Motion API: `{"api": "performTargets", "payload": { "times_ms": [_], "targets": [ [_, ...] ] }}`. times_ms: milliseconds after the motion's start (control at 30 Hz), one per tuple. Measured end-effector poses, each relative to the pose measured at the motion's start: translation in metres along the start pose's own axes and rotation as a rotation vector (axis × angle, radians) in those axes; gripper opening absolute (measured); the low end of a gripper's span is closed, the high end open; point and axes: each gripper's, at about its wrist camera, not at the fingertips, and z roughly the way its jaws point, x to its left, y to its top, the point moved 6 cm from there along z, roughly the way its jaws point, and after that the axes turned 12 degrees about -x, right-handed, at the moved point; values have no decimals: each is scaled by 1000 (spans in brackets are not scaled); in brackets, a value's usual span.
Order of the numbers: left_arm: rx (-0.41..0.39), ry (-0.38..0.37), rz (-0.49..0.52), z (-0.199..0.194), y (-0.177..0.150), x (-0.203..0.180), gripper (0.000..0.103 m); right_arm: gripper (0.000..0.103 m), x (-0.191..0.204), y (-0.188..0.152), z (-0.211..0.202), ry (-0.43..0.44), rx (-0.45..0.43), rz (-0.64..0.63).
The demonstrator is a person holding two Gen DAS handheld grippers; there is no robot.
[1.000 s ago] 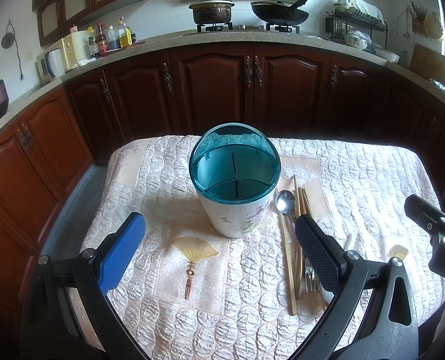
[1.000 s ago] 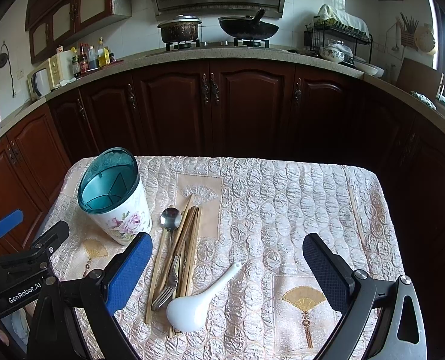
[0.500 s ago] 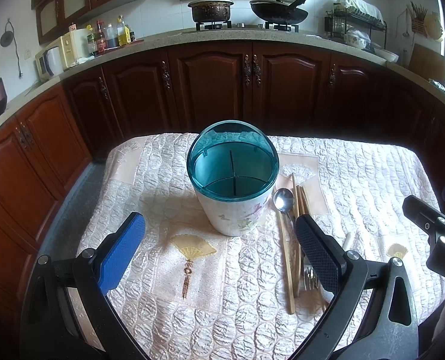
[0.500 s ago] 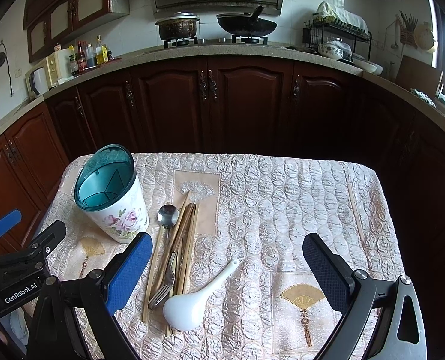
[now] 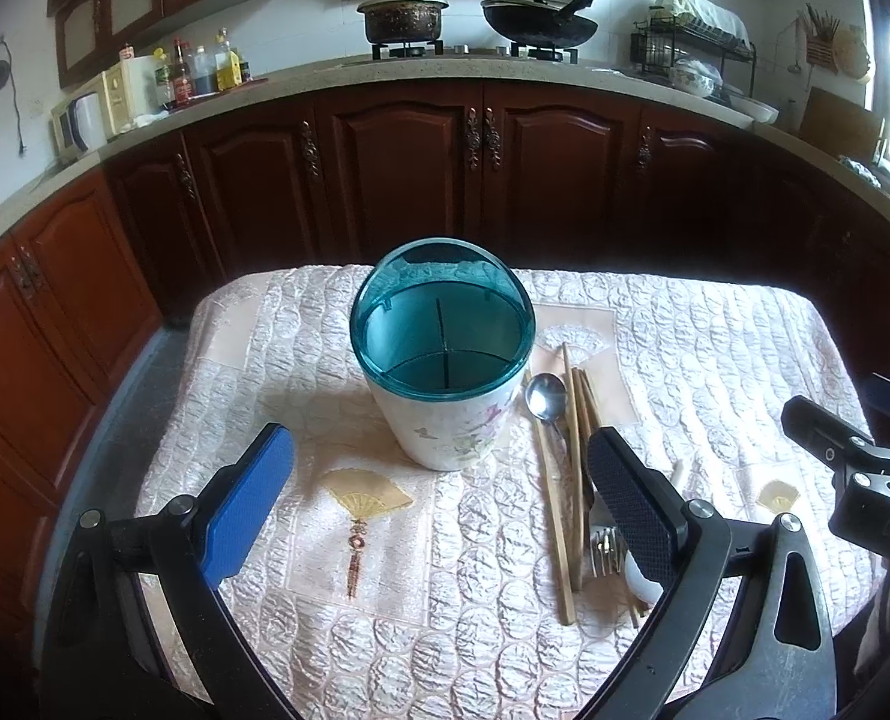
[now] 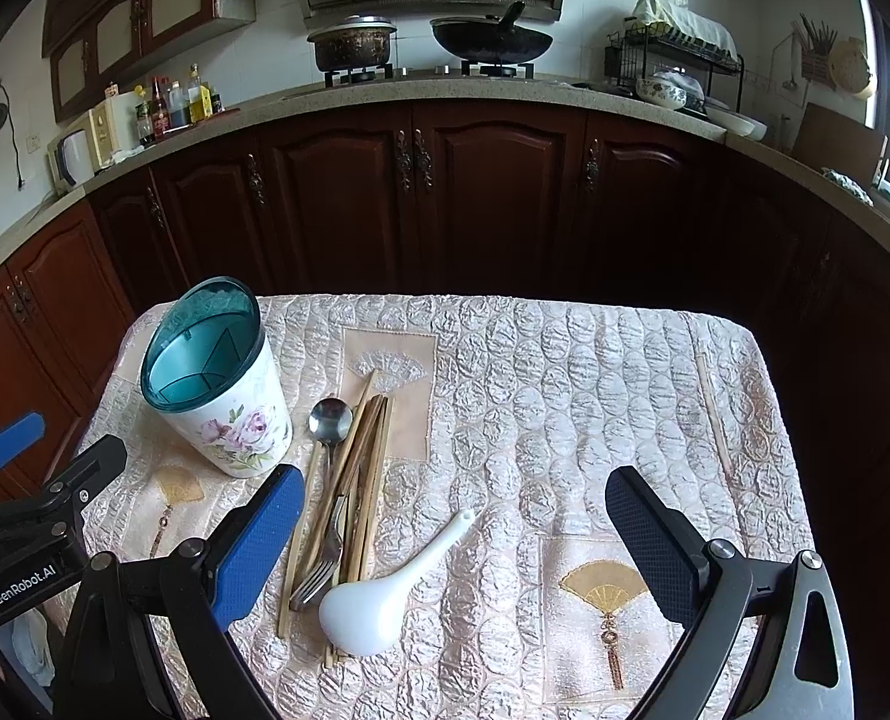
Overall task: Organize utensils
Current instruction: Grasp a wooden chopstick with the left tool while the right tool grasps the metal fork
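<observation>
A floral white utensil holder (image 5: 445,396) (image 6: 228,414) with a teal divided insert stands upright on the quilted tablecloth. Right of it lie a metal spoon (image 6: 329,420) (image 5: 545,396), several wooden chopsticks (image 6: 363,468) (image 5: 574,468), a fork (image 6: 318,570) (image 5: 605,543) and a white ceramic soup spoon (image 6: 384,588). My left gripper (image 5: 441,474) is open and empty just in front of the holder. My right gripper (image 6: 454,510) is open and empty above the soup spoon's handle.
The small table (image 6: 565,372) is covered by a pale quilted cloth; a single thin stick (image 6: 712,414) lies near its right edge. Dark wooden cabinets (image 6: 420,198) and a counter with a stove stand behind. The floor drops off on the left.
Both grippers have drawn slightly back and lower, so the table sits a bit lower in view. Nothing on the table has moved; both stay open.
</observation>
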Motion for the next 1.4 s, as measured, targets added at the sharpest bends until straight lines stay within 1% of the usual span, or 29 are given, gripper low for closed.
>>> {"api": "performTargets", "payload": {
  "times_ms": [133,233,267,300,333,367,400,433,533,600,633,700,800,867,1000,1133,1200,1233,1300,1400],
  "targets": [
    [2,-11,-22,3,-3,2,99,100,-5,-6,5,20,21,21],
    [14,-12,-24,6,-8,6,99,100,-14,-20,16,53,60,33],
    [19,-13,-24,7,-10,7,98,97,-18,-26,22,59,84,44],
    [24,-17,-25,9,-12,8,92,93,-21,-32,27,63,102,54],
    [45,-20,-20,14,-16,8,84,92,-24,-39,34,75,126,78],
    [59,-30,-22,16,-19,7,81,89,-26,-45,39,87,141,101],
    [81,-46,-25,21,-23,6,74,84,-27,-50,44,97,155,117],
    [92,-56,-27,24,-26,4,71,81,-28,-57,51,115,185,142],
    [120,-89,-30,33,-35,-4,70,76,-21,-65,63,167,216,172],
    [122,-108,-25,37,-37,-9,69,62,-12,-64,72,201,224,163],
    [122,-108,-19,39,-38,-10,64,60,-6,-62,78,225,229,156],
    [126,-105,-7,48,-42,-14,58,52,6,-59,92,265,238,151],
    [146,-104,-17,60,-46,-17,57,45,27,-54,117,318,265,145],
    [151,-102,-24,65,-48,-15,57,42,38,-51,133,340,290,134],
    [163,-91,-36,72,-50,-10,57,31,56,-51,164,350,337,106],
    [173,-93,-43,79,-52,-9,57,27,64,-58,190,346,387,104],
    [173,-102,-44,83,-52,-12,57,26,63,-58,194,327,378,100],
    [171,-106,-46,85,-53,-14,57,25,63,-60,197,330,384,109],
    [169,-113,-50,89,-55,-18,57,19,61,-61,198,344,376,117],
    [187,-126,-59,100,-59,-27,57,17,57,-63,196,352,366,109]
  ]
}}
